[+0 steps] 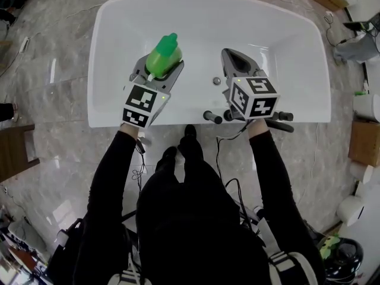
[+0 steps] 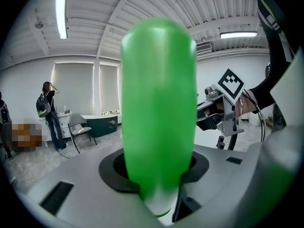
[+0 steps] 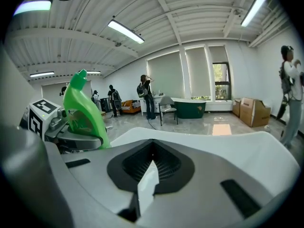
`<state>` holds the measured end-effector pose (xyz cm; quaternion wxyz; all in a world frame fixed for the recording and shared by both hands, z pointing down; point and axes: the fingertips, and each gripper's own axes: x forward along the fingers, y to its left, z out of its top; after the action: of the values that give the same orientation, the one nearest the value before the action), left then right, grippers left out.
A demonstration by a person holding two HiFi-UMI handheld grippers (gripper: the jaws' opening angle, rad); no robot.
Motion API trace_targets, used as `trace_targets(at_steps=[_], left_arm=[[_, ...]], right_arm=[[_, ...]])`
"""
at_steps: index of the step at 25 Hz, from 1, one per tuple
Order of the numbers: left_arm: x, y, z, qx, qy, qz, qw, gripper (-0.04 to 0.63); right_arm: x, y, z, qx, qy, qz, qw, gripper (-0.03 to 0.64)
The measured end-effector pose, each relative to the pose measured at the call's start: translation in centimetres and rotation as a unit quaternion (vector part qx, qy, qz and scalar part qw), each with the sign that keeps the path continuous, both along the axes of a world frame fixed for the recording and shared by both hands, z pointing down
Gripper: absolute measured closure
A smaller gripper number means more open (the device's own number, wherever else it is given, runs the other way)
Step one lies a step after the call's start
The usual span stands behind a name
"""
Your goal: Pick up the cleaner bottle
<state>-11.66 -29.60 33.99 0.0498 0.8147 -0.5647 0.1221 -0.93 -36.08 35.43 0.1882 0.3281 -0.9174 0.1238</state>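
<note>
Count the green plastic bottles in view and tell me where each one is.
1. The green plastic cleaner bottle sits clamped in the left gripper, over the white tub. Nothing suggests another is hidden.

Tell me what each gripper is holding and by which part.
The left gripper is clamped on the green cleaner bottle, around its lower body, with the neck and cap clear of the jaws. The right gripper holds nothing; its jaws are together.
</note>
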Motion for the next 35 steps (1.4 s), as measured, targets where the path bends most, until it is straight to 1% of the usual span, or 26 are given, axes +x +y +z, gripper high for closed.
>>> trace_targets(at_steps=[7, 16, 23, 35], left_arm=[[-0.3, -1.3, 0.9, -0.019, 0.004, -0.002, 0.9998, 0.405], [0.7, -3.2, 2.3, -0.036, 0.006, -0.001, 0.9993, 0.405], [1.2, -3.7, 2.5, -0.041, 0.005, 0.001, 0.9991, 0.407], [1.3, -3.7, 2.9, -0.045, 0.003, 0.004, 0.9990, 0.407]], right_arm=[[-0.6, -1.3, 0.6, 0.000, 0.007, -0.017, 1.000, 0.615], [-0.3, -3.0, 2.2, -0.012, 0.016, -0.025, 0.999, 0.615], [0.3, -3.5, 3.0, -0.018, 0.020, -0.022, 0.999, 0.615], [0.0, -3.4, 3.1, -0.016, 0.026, -0.023, 0.999, 0.615]])
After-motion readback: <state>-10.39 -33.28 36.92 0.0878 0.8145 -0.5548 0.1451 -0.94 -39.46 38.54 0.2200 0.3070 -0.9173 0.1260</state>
